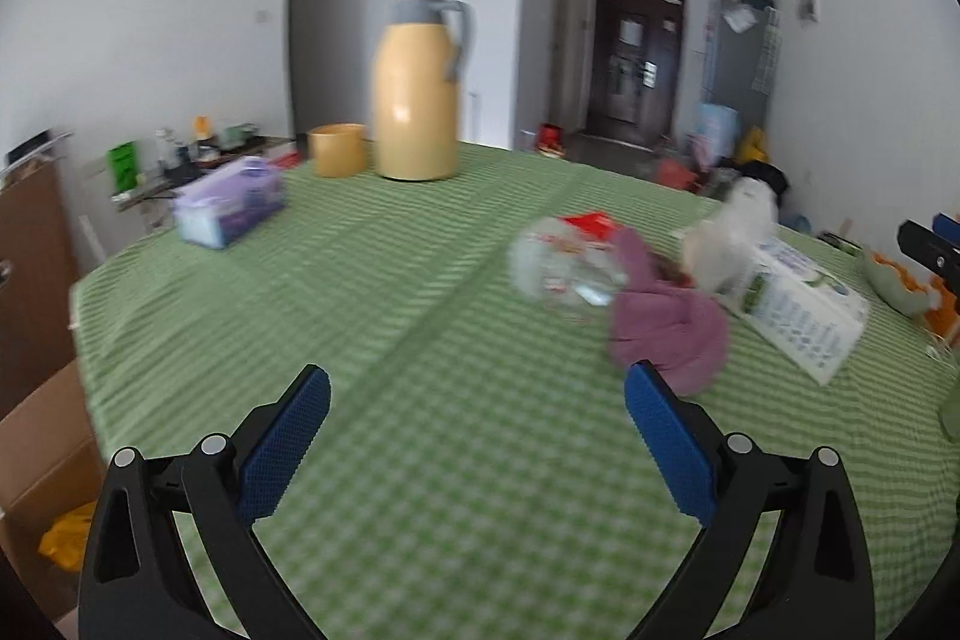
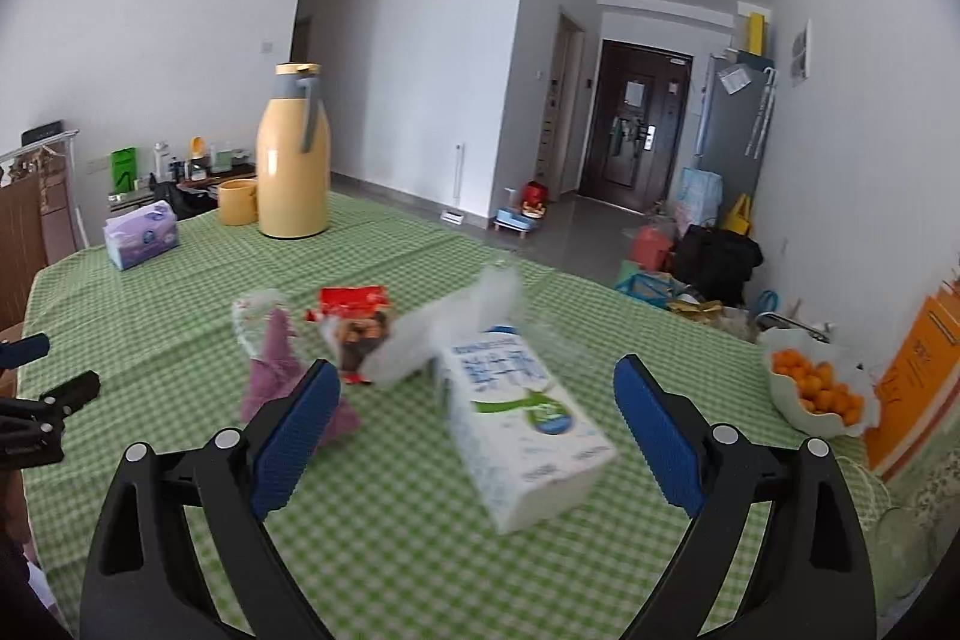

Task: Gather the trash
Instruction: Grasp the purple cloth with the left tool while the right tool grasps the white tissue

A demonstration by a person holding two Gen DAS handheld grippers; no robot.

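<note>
Trash lies in a cluster on the green checked tablecloth [image 1: 420, 340]: a crushed clear plastic bottle [image 1: 558, 268], a red wrapper [image 1: 591, 223], a purple cloth [image 1: 660, 328], a crumpled white tissue [image 1: 732, 232] and a white milk carton [image 1: 798, 310]. My left gripper [image 1: 477, 388] is open and empty, above the cloth, short of the purple cloth. My right gripper [image 2: 477, 382] is open and empty, with the milk carton [image 2: 522, 424] lying between its fingers. The tissue [image 2: 444, 334], a snack wrapper [image 2: 360, 334], the purple cloth [image 2: 282, 370] and the bottle [image 2: 258, 316] lie just beyond.
A yellow thermos jug [image 1: 417, 82], a yellow cup [image 1: 337, 149] and a purple tissue pack [image 1: 231, 202] stand at the far side. A bowl of oranges [image 2: 816, 388] sits at the right edge. A cardboard box [image 1: 42, 472] stands beside the table on the left.
</note>
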